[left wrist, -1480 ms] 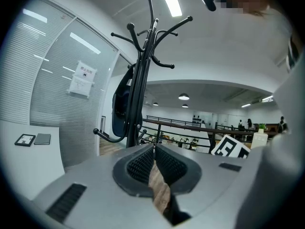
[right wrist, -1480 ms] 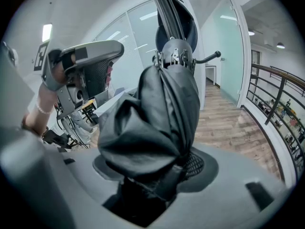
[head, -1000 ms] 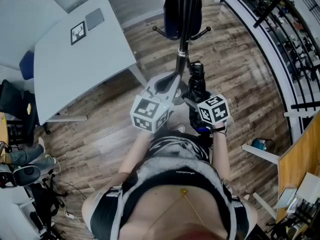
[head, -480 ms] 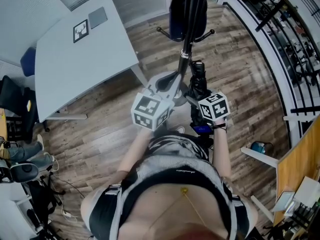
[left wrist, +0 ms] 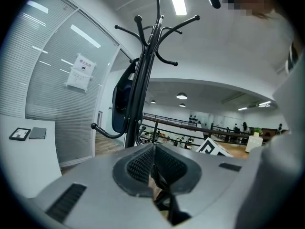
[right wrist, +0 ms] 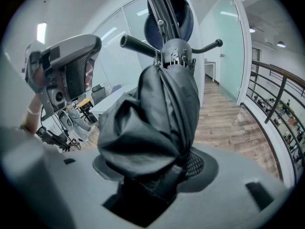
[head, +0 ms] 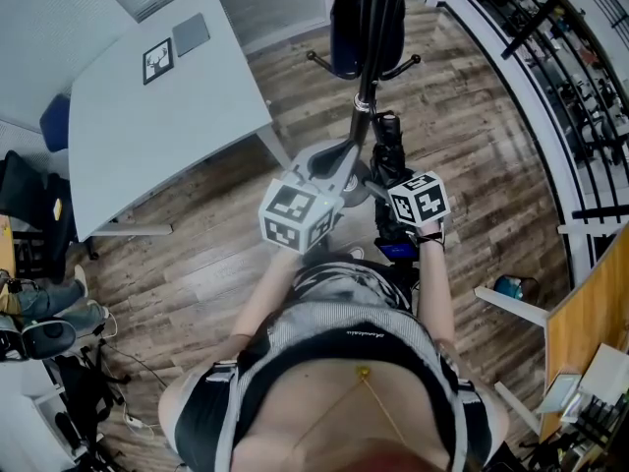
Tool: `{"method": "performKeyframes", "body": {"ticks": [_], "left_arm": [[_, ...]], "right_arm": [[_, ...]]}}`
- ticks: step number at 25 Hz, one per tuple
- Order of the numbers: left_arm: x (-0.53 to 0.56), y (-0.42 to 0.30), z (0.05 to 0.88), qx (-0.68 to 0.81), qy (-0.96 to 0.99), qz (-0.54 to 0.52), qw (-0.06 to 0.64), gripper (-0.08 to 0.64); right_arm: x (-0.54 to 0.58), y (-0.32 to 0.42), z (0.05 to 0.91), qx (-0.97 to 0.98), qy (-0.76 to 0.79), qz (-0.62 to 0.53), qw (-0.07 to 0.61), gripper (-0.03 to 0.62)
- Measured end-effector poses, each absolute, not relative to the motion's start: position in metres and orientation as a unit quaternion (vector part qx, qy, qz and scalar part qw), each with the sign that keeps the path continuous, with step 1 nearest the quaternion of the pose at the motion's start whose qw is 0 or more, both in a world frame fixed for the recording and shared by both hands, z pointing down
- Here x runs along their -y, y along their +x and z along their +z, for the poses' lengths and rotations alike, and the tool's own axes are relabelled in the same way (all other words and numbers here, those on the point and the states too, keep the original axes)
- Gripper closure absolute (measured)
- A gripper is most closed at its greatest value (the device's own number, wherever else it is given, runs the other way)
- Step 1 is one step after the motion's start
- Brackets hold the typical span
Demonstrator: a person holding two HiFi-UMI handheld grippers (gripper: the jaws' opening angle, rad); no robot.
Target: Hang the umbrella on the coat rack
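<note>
Close up to the pole of the coat rack, the folded black umbrella pointed toward the lower hooks. Its bunched canopy was clamped between the jaws of the right hand-held gripper. Just beside it, the left hand-held gripper had its jaws pressed together on a thin dark strap.

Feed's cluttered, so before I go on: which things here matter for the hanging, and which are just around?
Job: umbrella, held by right gripper; thin strap, pinched by left gripper; coat rack.
Idle: table, card, bottle, bag on rack.
</note>
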State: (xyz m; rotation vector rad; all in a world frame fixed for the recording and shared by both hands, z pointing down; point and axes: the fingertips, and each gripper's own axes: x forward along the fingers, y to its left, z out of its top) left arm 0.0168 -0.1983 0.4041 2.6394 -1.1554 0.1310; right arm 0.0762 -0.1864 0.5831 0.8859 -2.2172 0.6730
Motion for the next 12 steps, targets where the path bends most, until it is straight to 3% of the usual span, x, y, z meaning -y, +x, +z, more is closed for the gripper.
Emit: {"method": "performKeyframes", "body": {"ticks": [12], "left_arm": [[0.1992, 0.0178, 0.4049, 0.396, 0.908, 0.048, 0.131, 0.545]], "right_arm": [[0.1962, 0.0763, 0.5864, 0.842, 0.34, 0.259, 0.329, 0.314]]}}
